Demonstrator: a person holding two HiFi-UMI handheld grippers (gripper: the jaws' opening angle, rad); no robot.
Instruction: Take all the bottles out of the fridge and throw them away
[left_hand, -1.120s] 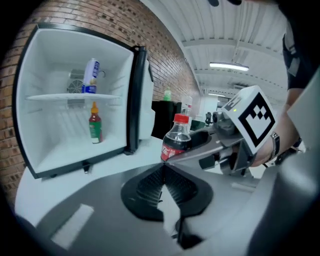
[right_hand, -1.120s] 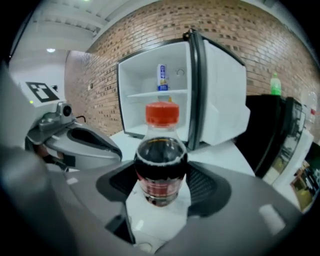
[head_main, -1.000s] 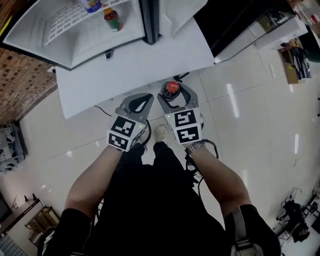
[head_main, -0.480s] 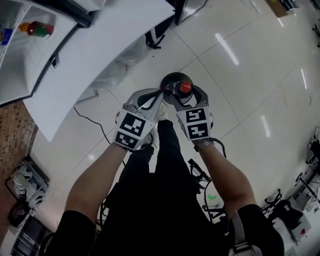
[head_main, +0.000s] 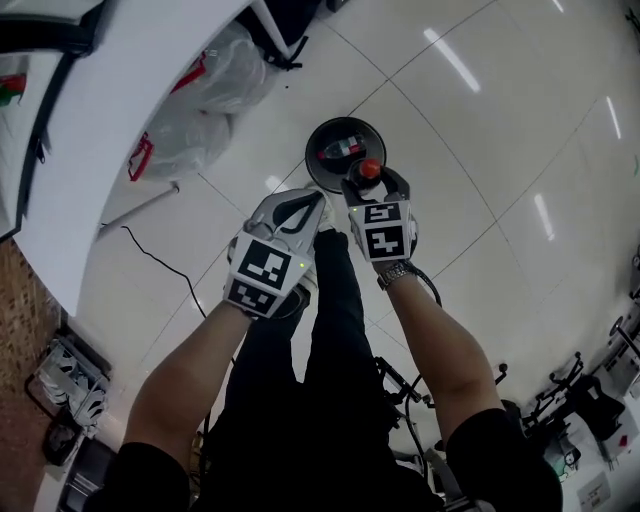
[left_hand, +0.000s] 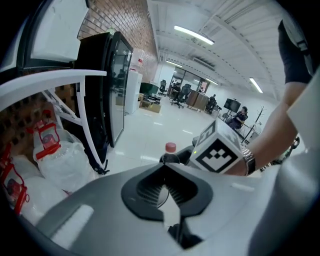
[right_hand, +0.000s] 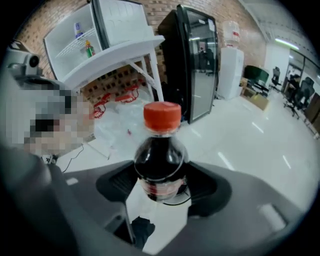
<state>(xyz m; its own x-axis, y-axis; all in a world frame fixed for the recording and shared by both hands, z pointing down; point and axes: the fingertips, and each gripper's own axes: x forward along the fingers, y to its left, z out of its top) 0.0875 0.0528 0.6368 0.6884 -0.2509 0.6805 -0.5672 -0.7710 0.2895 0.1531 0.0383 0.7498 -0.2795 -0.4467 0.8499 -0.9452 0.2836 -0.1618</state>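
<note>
just by the black bin (head_main: 311, 163), the right hand-held gripper (head_main: 374, 188) clamps a cola bottle (right_hand: 160, 165); left hand-held gripper (head_main: 308, 200) sits closed, empty.

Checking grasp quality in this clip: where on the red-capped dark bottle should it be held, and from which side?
Grip the bottle on its round body at label height, below the shoulder, from the side, one jaw on each flank. It stands upright, cap up, and that wide section seats between the curved jaws. The right gripper holds it so.
</note>
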